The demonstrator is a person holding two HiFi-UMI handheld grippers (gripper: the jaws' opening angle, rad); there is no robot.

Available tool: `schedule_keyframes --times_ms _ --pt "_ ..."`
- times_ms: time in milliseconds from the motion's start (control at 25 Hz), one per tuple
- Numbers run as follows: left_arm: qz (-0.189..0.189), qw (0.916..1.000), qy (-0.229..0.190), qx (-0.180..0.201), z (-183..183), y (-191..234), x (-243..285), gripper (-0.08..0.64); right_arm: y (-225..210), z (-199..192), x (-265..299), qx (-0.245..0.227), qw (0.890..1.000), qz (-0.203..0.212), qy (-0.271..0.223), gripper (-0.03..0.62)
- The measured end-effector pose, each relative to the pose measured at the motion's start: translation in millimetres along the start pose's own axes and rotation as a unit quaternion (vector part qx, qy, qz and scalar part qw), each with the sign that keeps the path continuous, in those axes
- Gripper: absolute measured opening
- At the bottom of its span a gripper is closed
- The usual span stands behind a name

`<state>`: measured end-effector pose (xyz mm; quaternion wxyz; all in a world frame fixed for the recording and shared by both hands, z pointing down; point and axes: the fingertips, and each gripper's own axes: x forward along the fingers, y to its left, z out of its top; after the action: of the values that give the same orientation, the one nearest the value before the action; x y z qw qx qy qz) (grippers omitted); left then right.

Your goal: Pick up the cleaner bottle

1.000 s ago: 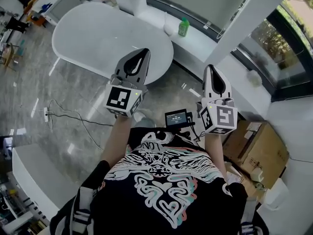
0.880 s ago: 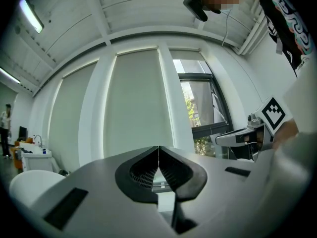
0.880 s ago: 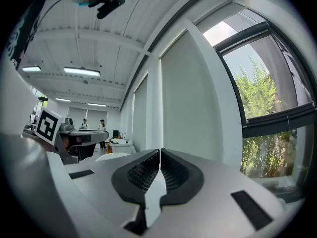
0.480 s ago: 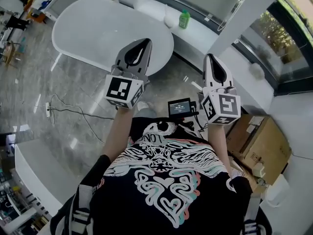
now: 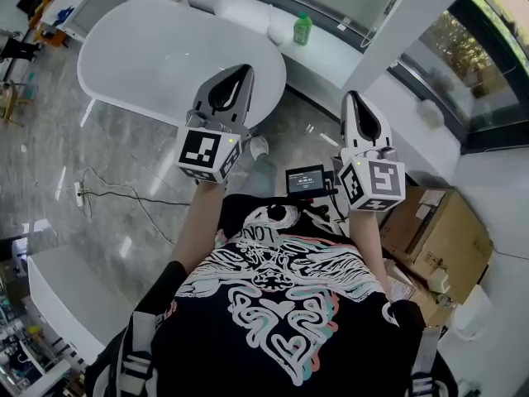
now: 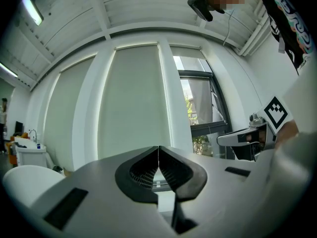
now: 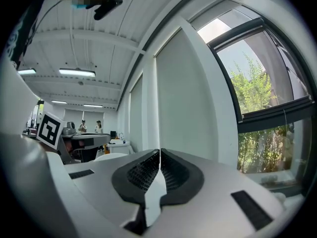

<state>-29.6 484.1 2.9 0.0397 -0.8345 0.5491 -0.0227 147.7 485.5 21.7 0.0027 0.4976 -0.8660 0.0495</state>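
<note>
1 small green plastic cleaner bottle [image 5: 302,29]: upright on long white window ledge [image 5: 347,60], beyond far side of white oval table [image 5: 157,56]; well apart from both tools.
1 pale rounded obj. [image 5: 277,31]: on same ledge, just beside bottle, on its table side.
1 left gripper [image 5: 245,70], grey w/ marker cube: held level, tip over table's near edge in head view; tongs pressed together, nothing betw. them.
1 right gripper [image 5: 350,98], same make: right of table, over grey marble floor [image 5: 124,155]; tongs pressed together, empty.
1 brown cardboard box [image 5: 438,242]: well right of table, by the person.
1 thin cable [image 5: 116,193]: on floor, near side of table.
</note>
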Motion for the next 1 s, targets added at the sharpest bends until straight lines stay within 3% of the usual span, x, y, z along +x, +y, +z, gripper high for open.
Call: schedule_keyframes --times_ms 440,1000 --pt "-0.027 0.9996 -0.002 -0.005 -15.8 47.8 111.5 0.017 -54.3 -1.1 87.7 -0.003 0.999 -0.034 0.012 0.029" --pt "-0.040 0.9991 0.007 -0.012 -30.6 163.4 259.5 0.017 -99.7 10.6 254.3 -0.012 0.998 -0.050 0.033 0.029"
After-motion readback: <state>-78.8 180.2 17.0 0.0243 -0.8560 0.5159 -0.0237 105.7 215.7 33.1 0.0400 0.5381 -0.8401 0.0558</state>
